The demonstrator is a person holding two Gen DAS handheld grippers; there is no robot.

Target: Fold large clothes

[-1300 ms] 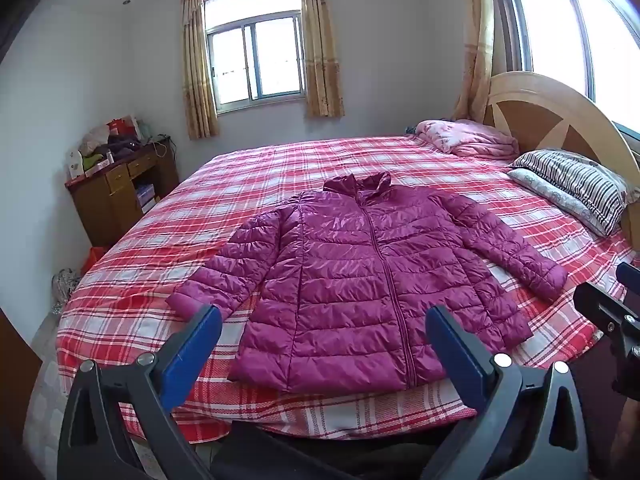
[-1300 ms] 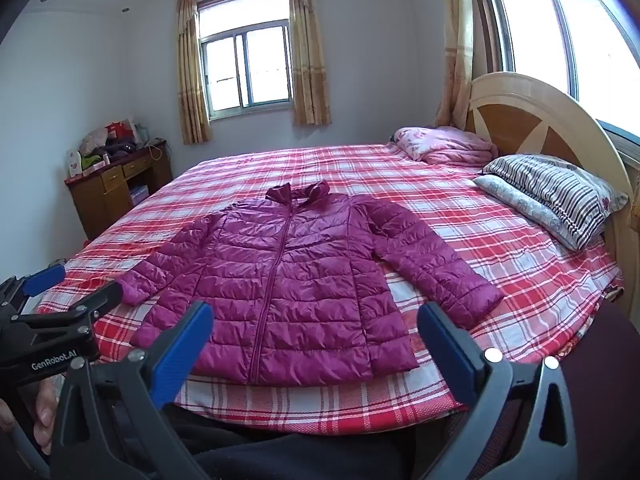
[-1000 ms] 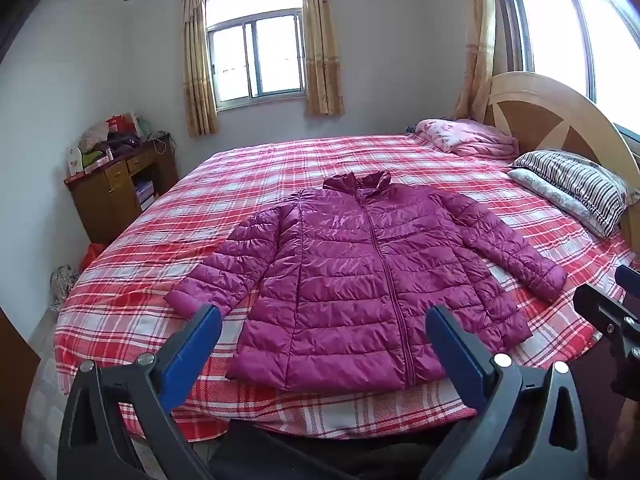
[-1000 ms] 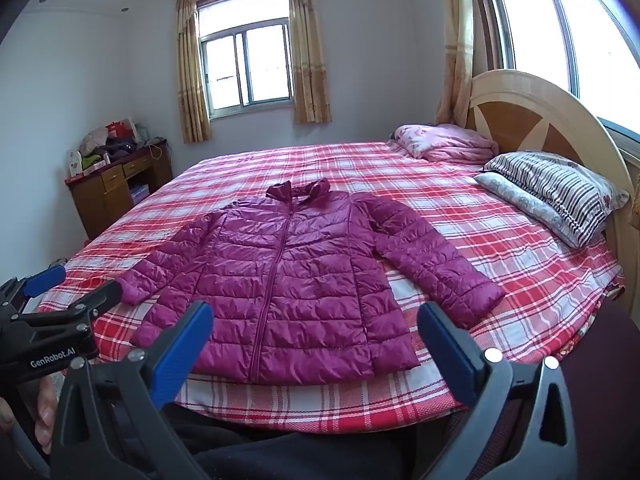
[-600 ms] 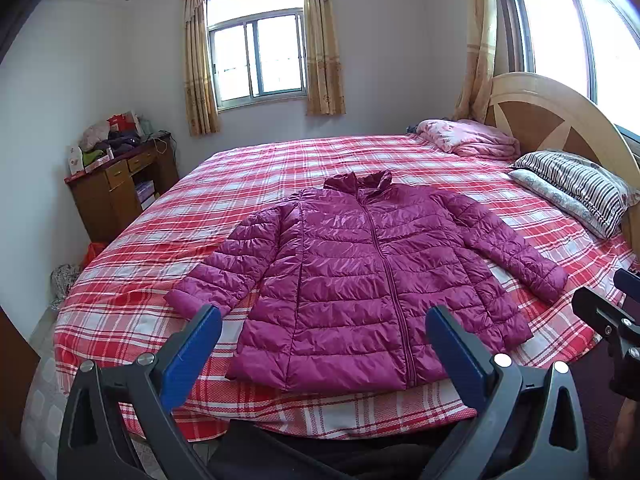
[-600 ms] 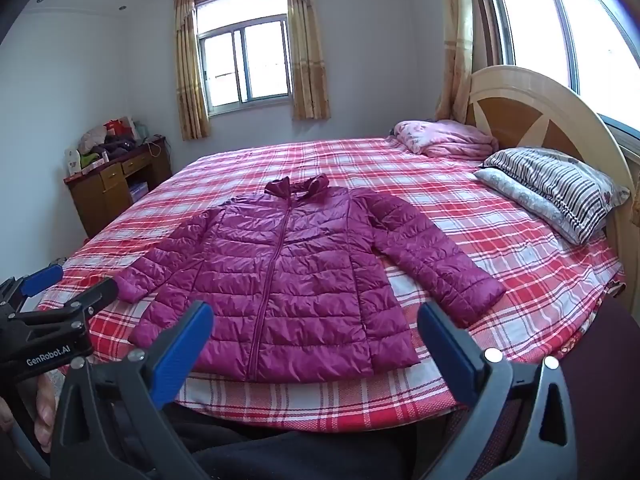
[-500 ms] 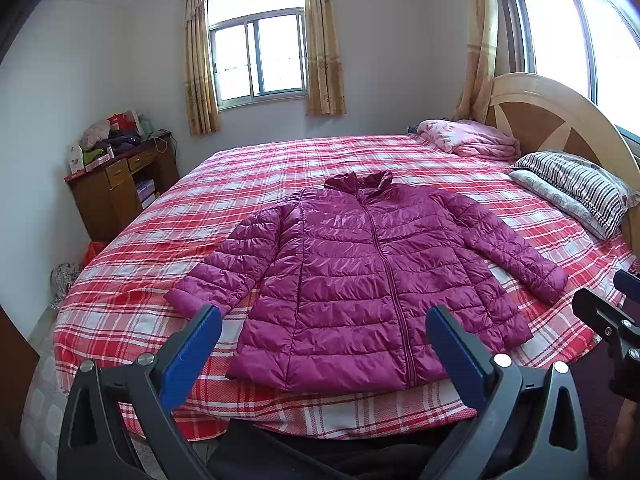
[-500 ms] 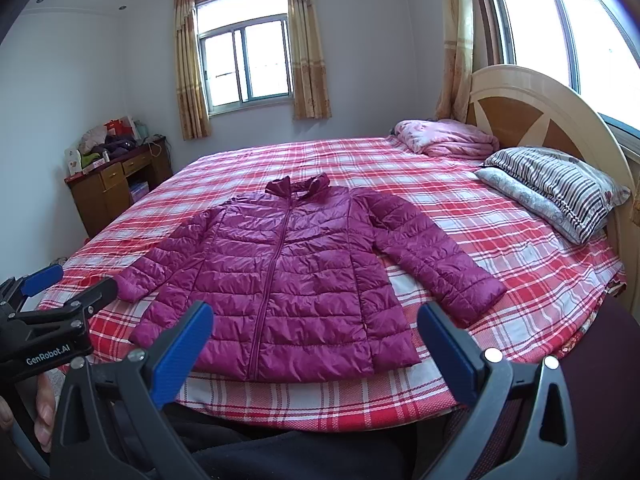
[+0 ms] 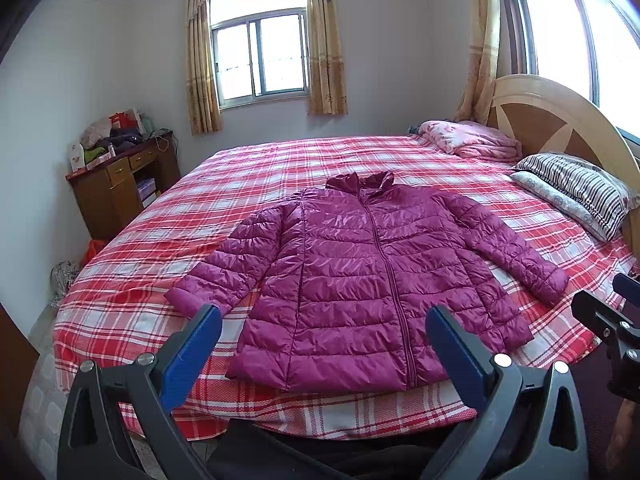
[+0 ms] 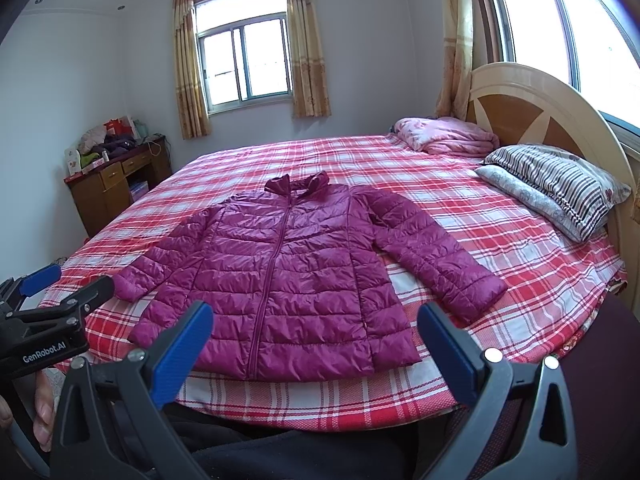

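While I hold both tools back at the near edge of the bed [image 9: 132, 292], the magenta puffer jacket [image 9: 360, 276] lies flat ahead of them on the red plaid cover, zipped up, collar pointing away from me and hem toward me. My left tool [image 9: 320, 344] has its blue-padded fingers spread wide with nothing between them; the jacket's hem sits just beyond the gap, not touched. My right tool [image 10: 316, 340] is equally wide apart and empty, with the hem likewise just ahead of it. Each sleeve is spread outward: one cuff lies just ahead of the left tool's left finger [image 9: 192, 348], the other ends forward and to the right of the right tool. From the right wrist view, the left tool appears low on the left side, gripped by a hand [image 10: 40, 408]. Farther ahead to the right, a striped pillow [image 10: 560, 184] and a folded pink blanket [image 10: 448, 136] rest by the wooden headboard [image 10: 540, 116]. Ahead on the left stands a cluttered wooden cabinet [image 9: 116, 188].
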